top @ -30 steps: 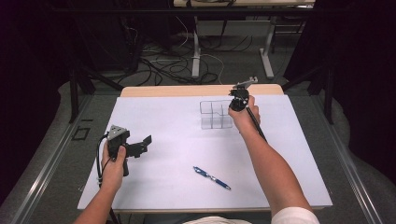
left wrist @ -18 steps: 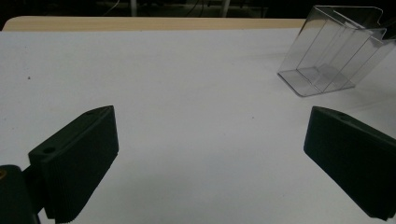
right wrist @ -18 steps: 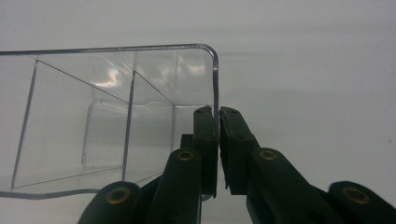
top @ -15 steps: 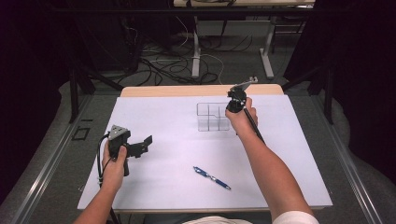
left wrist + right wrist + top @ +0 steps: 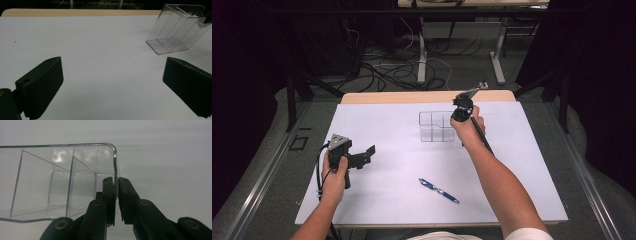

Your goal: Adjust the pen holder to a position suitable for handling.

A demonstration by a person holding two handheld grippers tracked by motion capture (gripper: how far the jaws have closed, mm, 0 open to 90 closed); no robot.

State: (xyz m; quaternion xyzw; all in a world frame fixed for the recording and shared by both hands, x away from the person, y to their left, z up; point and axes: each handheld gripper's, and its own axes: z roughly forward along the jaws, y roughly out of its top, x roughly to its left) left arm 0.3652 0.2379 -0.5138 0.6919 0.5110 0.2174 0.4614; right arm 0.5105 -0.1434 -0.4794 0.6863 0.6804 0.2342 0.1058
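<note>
1. At the left of the counter (image 5: 377, 130), which is covered with a white sheet, the left gripper (image 5: 362, 157) is held just above the surface in the person's left hand (image 5: 334, 172). Its fingers (image 5: 40, 85) are spread wide with nothing between them, and they point toward the right, across the sheet.
2. In the left gripper view, bare white sheet lies between the two black fingers, and the clear organizer shows far off at the upper right, leaning.
3. Toward the middle front of the counter lies a blue pen (image 5: 438, 190), flat on the sheet. Its long axis runs on a diagonal, from upper left to lower right in the high view. It is well apart from both grippers.
4. Farther back and right of centre stands the clear plastic organizer (image 5: 436, 126), a see-through box split by thin dividers into compartments. Its long axis runs left to right across the counter.
5. At the organizer's right end is the right gripper (image 5: 460, 114), held from above in the right hand (image 5: 467, 127), pointing downward.
6. In the right gripper view its fingers (image 5: 108, 195) are pressed nearly together, pinching the organizer's thin end wall (image 5: 115, 170) at the rounded corner, one finger inside the box and one outside.
</note>
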